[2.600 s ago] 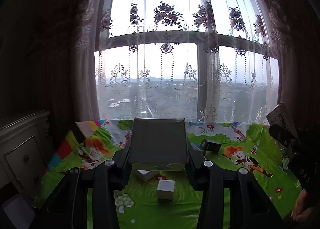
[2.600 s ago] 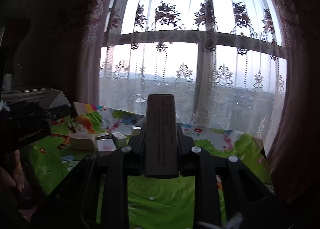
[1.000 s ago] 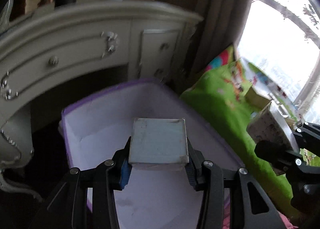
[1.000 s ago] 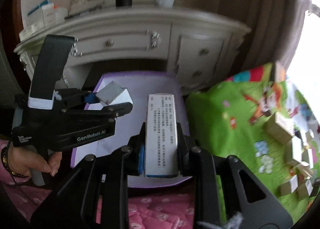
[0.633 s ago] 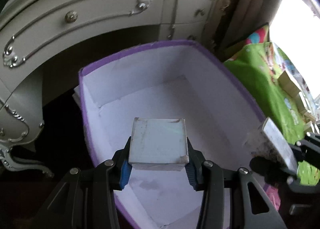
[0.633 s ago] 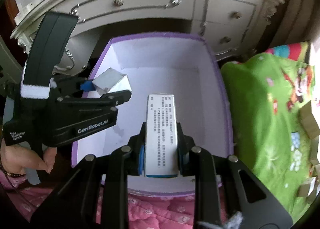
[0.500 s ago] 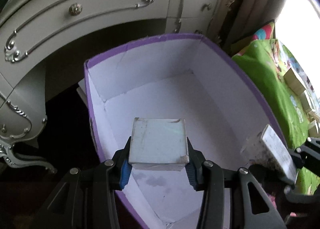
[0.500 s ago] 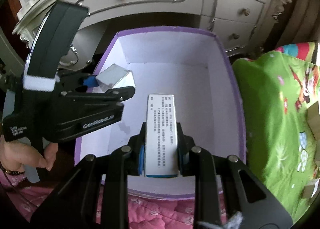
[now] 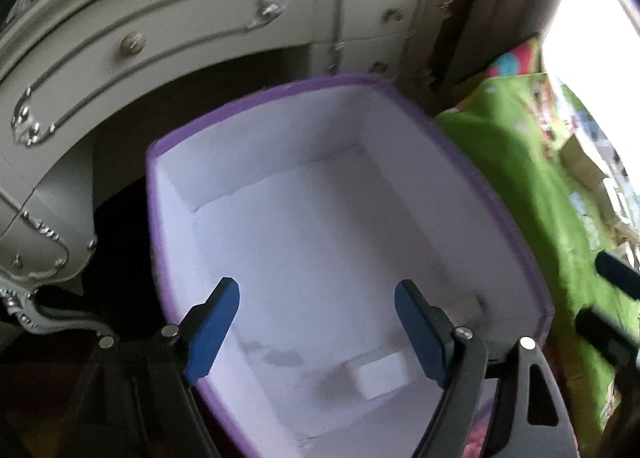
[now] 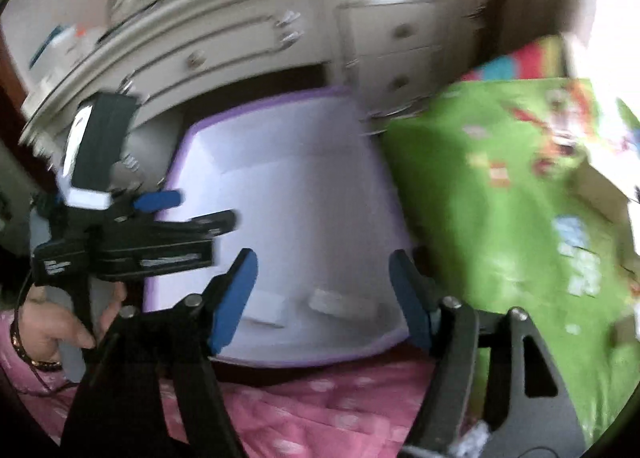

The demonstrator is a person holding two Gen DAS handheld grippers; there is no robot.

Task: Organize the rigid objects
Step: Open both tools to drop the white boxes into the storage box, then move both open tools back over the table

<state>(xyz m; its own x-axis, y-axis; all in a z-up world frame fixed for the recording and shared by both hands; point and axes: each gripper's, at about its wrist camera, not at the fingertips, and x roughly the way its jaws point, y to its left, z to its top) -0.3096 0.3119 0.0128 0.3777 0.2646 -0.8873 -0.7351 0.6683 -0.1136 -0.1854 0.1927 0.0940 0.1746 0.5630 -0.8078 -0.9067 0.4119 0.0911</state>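
1. The big purple-rimmed cardboard bin with white inside walls (image 9: 472, 162) stands between the cream dresser with metal knobs (image 9: 132, 42) and the green cartoon-print play mat (image 10: 500, 194). It looks light and thin-walled to me; I judge a knock on the rim would shift or dent it, so I keep my tongs off its edges.

2. The pink dotted quilt (image 10: 320, 398) fills the foreground of the right view and cuts off the bin's near wall.

3. My left tongs (image 9: 316, 326) hang spread wide over the bin, having just been opening, with nothing between the blue pads. My right tongs (image 10: 320, 290) have likewise just been opening and hold nothing.

4. The small white square carton (image 9: 382, 374) lies flat on the bin's floor near the front. It looks light, stiff and smooth-faced; I would take it across two opposite sides with modest pressure, since card crushes.

5. The narrow white oblong carton (image 10: 340, 302) lies just beside it; I would pinch it across its short width.

6. More small cartons (image 9: 580, 166) wait on the mat, too blurred to count or read. Both views are smeared, so I cannot tell whether the two dropped cartons touch.
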